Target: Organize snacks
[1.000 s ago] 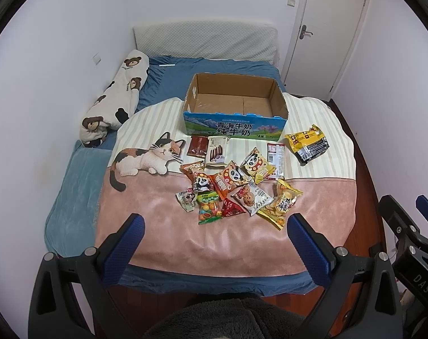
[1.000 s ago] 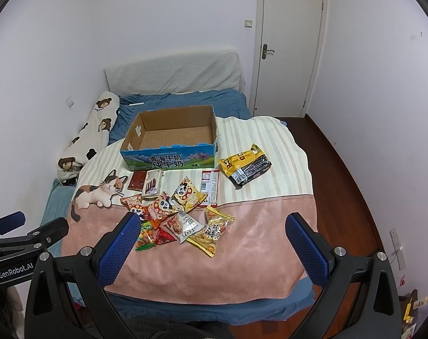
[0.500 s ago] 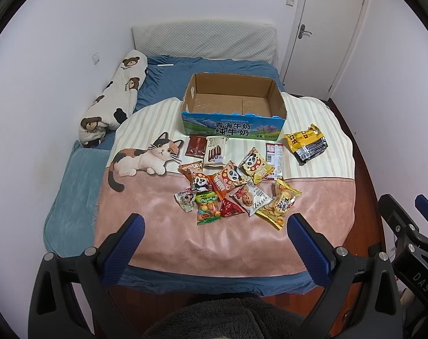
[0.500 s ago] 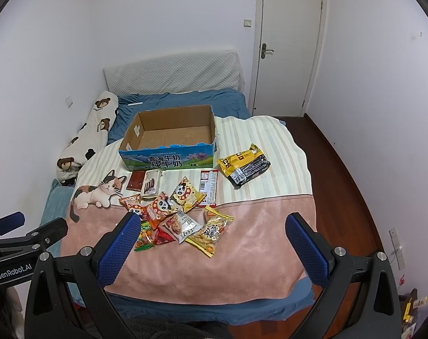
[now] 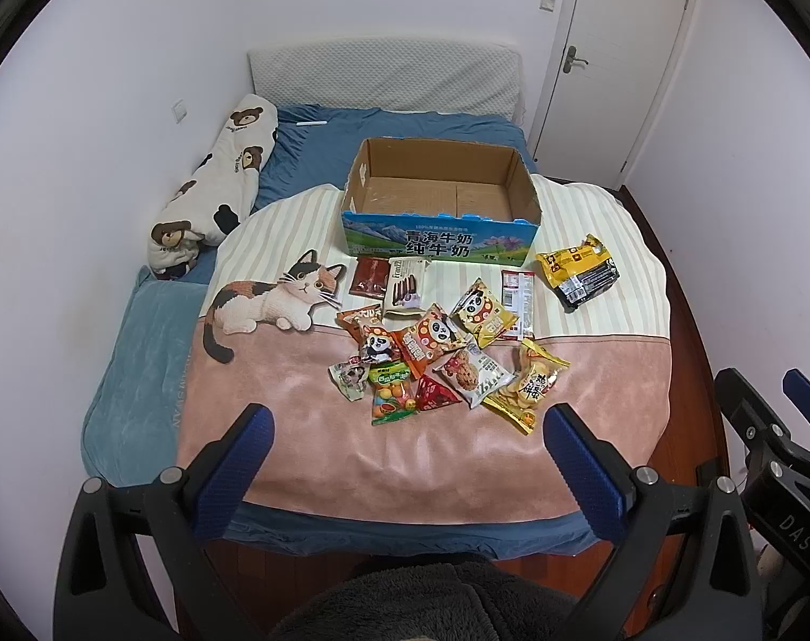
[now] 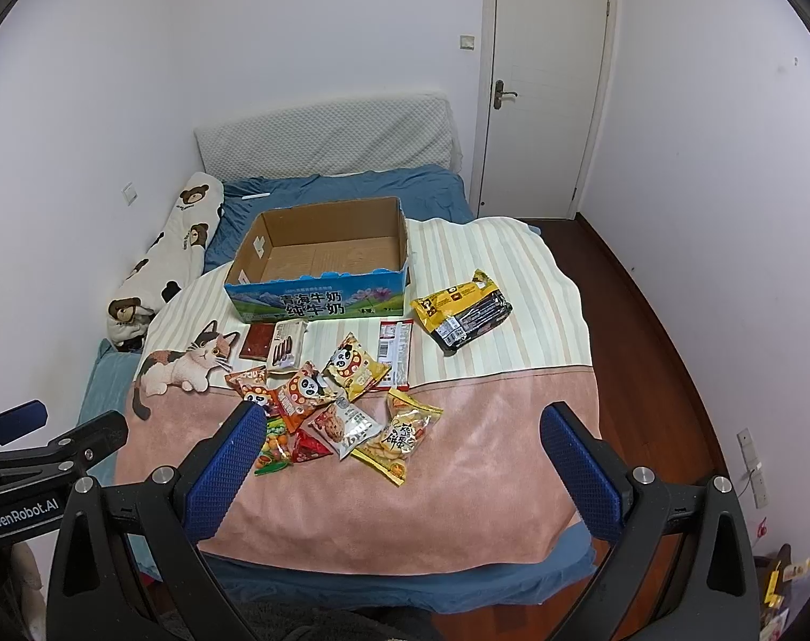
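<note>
An open, empty cardboard box (image 5: pixel 440 213) with blue printed sides stands on the blanket; it also shows in the right wrist view (image 6: pixel 319 267). A heap of several snack packets (image 5: pixel 437 352) lies in front of it, also seen in the right wrist view (image 6: pixel 330 406). A yellow and black packet (image 5: pixel 578 272) lies apart to the right, and shows in the right wrist view (image 6: pixel 461 307). My left gripper (image 5: pixel 405 459) is open and empty, above the bed's near edge. My right gripper (image 6: pixel 399 459) is open and empty, close before the heap.
The pink and striped cat blanket (image 5: pixel 309 427) covers a blue bed. A bear-print bolster (image 5: pixel 218 192) lies along the left wall. A white door (image 6: pixel 544 80) stands at the back right. Wooden floor (image 6: pixel 656 352) runs along the right side.
Both grippers have crept slightly forward toward the bed. Neither gripper has opened or shut, and the snacks and box have not moved.
</note>
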The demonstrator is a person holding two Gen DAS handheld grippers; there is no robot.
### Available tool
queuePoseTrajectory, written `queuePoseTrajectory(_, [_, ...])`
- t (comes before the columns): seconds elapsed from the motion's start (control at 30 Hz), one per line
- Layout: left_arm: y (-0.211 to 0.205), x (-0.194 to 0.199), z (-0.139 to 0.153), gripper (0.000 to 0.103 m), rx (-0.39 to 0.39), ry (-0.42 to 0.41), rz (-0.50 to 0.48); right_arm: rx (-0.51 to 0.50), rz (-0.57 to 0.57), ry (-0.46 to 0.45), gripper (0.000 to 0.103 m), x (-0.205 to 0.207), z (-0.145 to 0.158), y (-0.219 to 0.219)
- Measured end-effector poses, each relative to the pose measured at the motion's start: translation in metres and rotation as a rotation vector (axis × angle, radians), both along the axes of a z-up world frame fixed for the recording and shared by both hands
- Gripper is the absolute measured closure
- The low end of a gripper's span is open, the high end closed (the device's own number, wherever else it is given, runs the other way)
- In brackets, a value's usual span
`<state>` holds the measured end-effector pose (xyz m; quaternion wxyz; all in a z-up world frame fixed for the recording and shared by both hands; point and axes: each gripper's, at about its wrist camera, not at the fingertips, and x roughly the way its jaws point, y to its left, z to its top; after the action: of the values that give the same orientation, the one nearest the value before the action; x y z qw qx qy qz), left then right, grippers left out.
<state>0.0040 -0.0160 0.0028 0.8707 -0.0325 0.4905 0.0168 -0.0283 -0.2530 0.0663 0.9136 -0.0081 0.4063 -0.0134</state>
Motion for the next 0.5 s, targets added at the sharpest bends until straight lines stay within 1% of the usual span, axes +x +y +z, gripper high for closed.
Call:
queuePoseTrajectory(0.17, [-0.002, 0.0, -0.002, 0.0, 0.0, 0.001, -0.002, 0.002, 0.001, 0.002, 0.0, -0.001, 0.001, 0.002])
queuePoseTrajectory(0.33, [-0.007, -0.002, -0.009, 0.0, -0.003, 0.011, -0.005, 0.005, -0.001, 0.016, 0.0, 0.002, -0.008, 0.002])
queuePoseTrajectory(0.4, [-0.002, 0.0, -0.012, 0.0, -0.005, 0.014, -0.005, 0.012, -0.009, 0.021, 0.0, 0.003, -0.012, 0.002])
queuePoseTrajectory(0.5, [0.003, 0.005, -0.017, 0.0, 0.011, -0.013, 0.016, 0.04, -0.033, 0.031, 0.0, 0.01, -0.019, -0.003])
